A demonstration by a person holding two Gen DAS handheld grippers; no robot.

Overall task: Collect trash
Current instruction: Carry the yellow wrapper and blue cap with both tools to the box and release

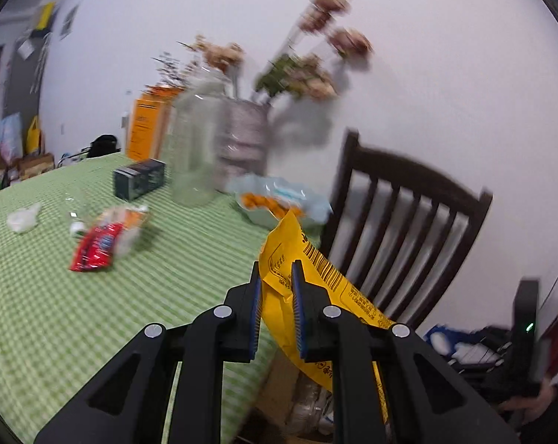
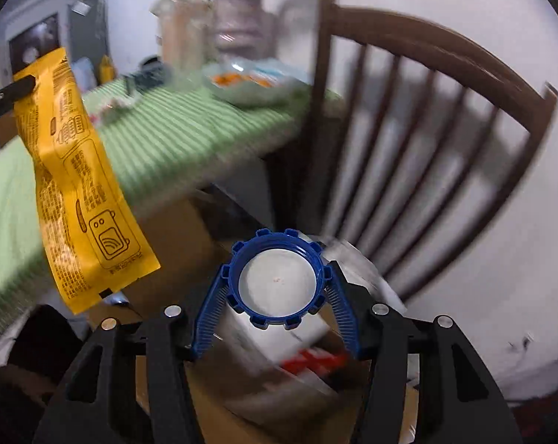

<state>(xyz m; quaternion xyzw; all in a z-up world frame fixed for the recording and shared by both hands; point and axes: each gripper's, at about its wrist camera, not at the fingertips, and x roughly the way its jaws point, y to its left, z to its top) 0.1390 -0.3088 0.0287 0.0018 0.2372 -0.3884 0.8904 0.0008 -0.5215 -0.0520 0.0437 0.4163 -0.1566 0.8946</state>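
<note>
The left gripper (image 1: 275, 277) is clamped on a yellow snack wrapper (image 1: 308, 281). The wrapper is a flat, crinkled foil packet printed with a barcode and dense small text; the right wrist view shows a microwave pictogram near its lower end. Its upper part is pinched between the two blue-padded fingers (image 1: 256, 307), and the rest hangs free below and beside the gripper, off the table edge, in the air above the floor.

The right gripper (image 2: 279, 277) grips a blue bottle cap (image 2: 278, 282). The cap is a round ribbed plastic ring with a white inner face turned toward the camera. It sits between the fingertips, touching both, and the flexible blue fingers bow outward around it. Behind the cap a clear bottle-like body is visible, too blurred to confirm. Below it lies a cardboard box (image 2: 190, 229) on the floor holding blurred items.

On the table (image 1: 93, 296), covered in green checked cloth, a red wrapper (image 1: 95, 248) and a crumpled white scrap (image 1: 21, 218) lie well apart from both grippers. Farther back stand a dark green box (image 1: 140, 178), a clear glass jar (image 1: 193, 148), a bowl of orange snacks (image 1: 275, 203) and a vase of dried flowers (image 1: 243, 137). A dark wooden chair (image 1: 401, 229) stands against the white wall at the table end.
</note>
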